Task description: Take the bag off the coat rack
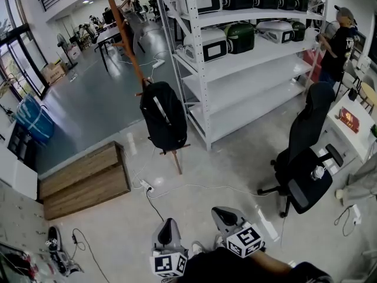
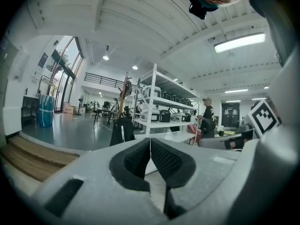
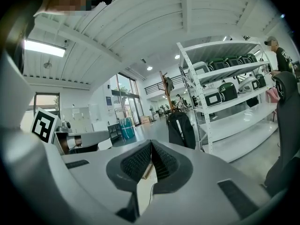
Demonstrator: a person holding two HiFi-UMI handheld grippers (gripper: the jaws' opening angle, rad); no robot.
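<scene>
Bag (image 1: pixel 164 117): a black backpack hanging on the wooden coat rack (image 1: pixel 126 37), on the lower half of the pole. Its long axis is upright and a pale stripe on its face is turned toward the person. I cannot tell which peg carries its loop. The rack stands just beside the corner of the white shelf unit (image 1: pixel 203 99).

Left gripper (image 1: pixel 169 223): jaws pressed together, nothing between them. Right gripper (image 1: pixel 221 212): the same, closed and empty. Both are held low in front of the person, well apart from the bag.

Bearing: the bag lies ahead and slightly left. In the left gripper view the bag (image 2: pixel 121 131) sits left of the jaw line. In the right gripper view it (image 3: pixel 181 129) sits right of it, so that gripper is angled inward.

Judgement: the left gripper looks the nearer of the two. A walk-up comes first, then the jaws must part, and the strap likely needs lifting up along the pole to clear.

A power strip (image 1: pixel 146 186) and its cable lie on the floor on the way. An office chair (image 1: pixel 303 158) stands off to the right.
</scene>
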